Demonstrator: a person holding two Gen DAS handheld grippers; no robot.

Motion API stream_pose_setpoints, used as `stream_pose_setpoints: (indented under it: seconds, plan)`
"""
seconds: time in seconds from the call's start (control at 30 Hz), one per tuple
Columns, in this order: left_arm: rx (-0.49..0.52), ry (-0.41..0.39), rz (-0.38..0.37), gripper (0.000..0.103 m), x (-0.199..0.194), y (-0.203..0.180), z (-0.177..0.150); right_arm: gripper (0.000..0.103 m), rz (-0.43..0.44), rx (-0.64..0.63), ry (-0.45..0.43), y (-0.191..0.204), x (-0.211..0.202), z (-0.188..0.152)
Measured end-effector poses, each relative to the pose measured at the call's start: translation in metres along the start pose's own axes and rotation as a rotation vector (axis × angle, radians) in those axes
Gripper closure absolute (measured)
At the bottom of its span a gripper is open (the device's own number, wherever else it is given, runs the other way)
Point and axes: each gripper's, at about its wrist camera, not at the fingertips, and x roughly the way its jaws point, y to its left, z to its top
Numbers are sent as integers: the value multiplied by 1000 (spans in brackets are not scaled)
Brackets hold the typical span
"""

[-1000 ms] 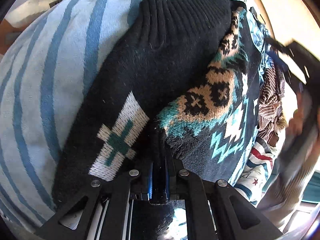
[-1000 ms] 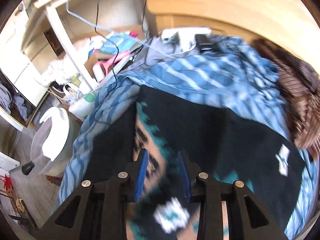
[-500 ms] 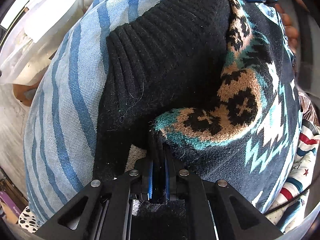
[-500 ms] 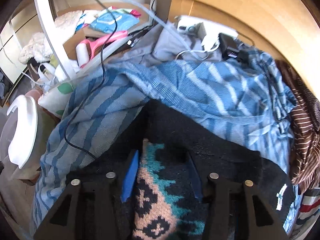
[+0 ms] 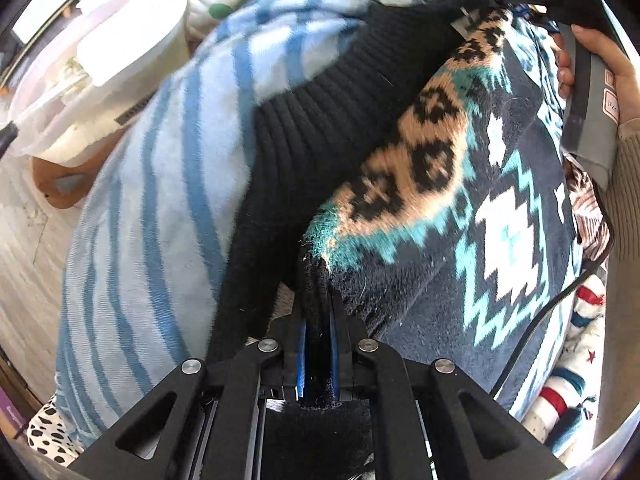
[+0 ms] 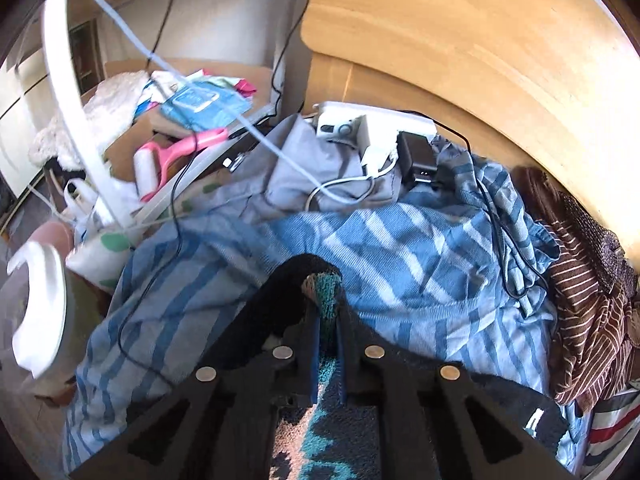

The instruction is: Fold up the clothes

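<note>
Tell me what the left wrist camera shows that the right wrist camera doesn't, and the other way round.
Only the left wrist view shows the person's hand holding the right gripper's grey handle, the sweater's broad tan, teal and white pattern, and a spotted cloth at bottom left.
Only the right wrist view shows the wooden headboard, the white power strip with a black adapter, the pink lint roller and a brown striped garment.
Both show the black patterned sweater on the blue striped blanket, each gripper shut on a fold of it.
</note>
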Motion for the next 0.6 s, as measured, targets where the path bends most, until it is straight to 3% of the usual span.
stream_pose_setpoints:
  seconds: [0.2, 0.23, 0.27, 0.33, 0.4, 0.47, 0.6]
  plan:
    - [-56, 4, 18, 94, 15, 14, 5, 95, 91, 101, 47, -9, 28, 7]
    - [-70, 8, 22, 94, 25, 10, 1, 91, 102, 100, 55, -7, 33, 5]
    - [-78, 6, 22, 94, 28, 10, -1, 66, 111, 90, 72, -5, 37, 3]
    - [-82, -1, 22, 94, 29, 11, -3, 47, 118, 58, 101, -2, 36, -2]
    - [-90, -4, 21, 94, 29, 11, -4, 47, 141, 27, 74, -7, 19, -8]
    - [-107, -2, 12, 94, 27, 13, -5, 31, 163, 3, 46, -13, 2, -13]
    - [-147, -10, -17, 88, 17, 20, -11, 28, 199, 116, -15, -62, -22, -19]
